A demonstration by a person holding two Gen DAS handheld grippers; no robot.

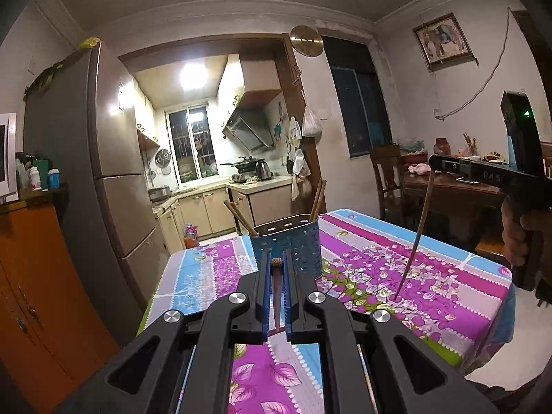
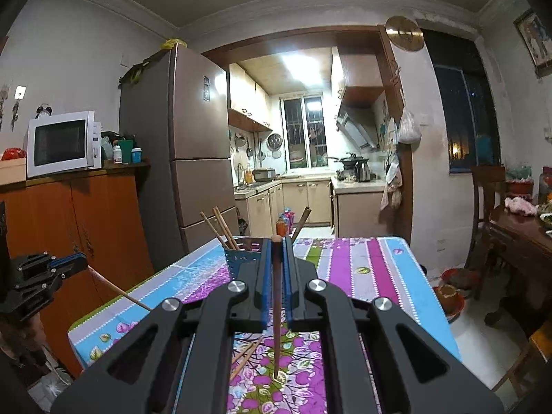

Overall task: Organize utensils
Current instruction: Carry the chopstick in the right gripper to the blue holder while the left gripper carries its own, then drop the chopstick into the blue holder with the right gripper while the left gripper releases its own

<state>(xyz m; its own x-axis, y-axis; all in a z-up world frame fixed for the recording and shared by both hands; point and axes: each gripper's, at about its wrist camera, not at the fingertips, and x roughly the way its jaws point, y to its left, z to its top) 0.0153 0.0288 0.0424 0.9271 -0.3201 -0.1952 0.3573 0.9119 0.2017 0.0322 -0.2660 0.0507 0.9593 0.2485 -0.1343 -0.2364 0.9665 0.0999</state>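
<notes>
A: Gripper on the left (image 1: 276, 269) is clamped on a chopstick (image 1: 277, 296), which runs back between its fingers with the rounded butt poking out at the tips. Right gripper (image 2: 276, 252) is clenched on its own chopstick (image 2: 276, 310), hanging steeply so the thin end points down at the surface (image 2: 386, 276)

B: Where's the holder?

A: Blue perforated holder (image 1: 288, 241) stands just ahead of the left gripper's tips. For the right gripper it sits ahead and a little to the left, half hidden by the fingers. It already has several chopsticks (image 1: 317, 200) leaning out both ways

B: So what could go wrong?

A: My guess is the thin grip. Each stick is pinched at one spot, so it could swivel between the pads on contact with the rim and miss the opening. The leaning sticks crowd the mouth, and a nudge could tip the light holder over

B: Anything else?

A: Both grippers heading for one small opening could knock together. A few loose chopsticks (image 2: 246, 355) lie on the surface under the right gripper; a dropped stick could scatter them off the edge
</notes>
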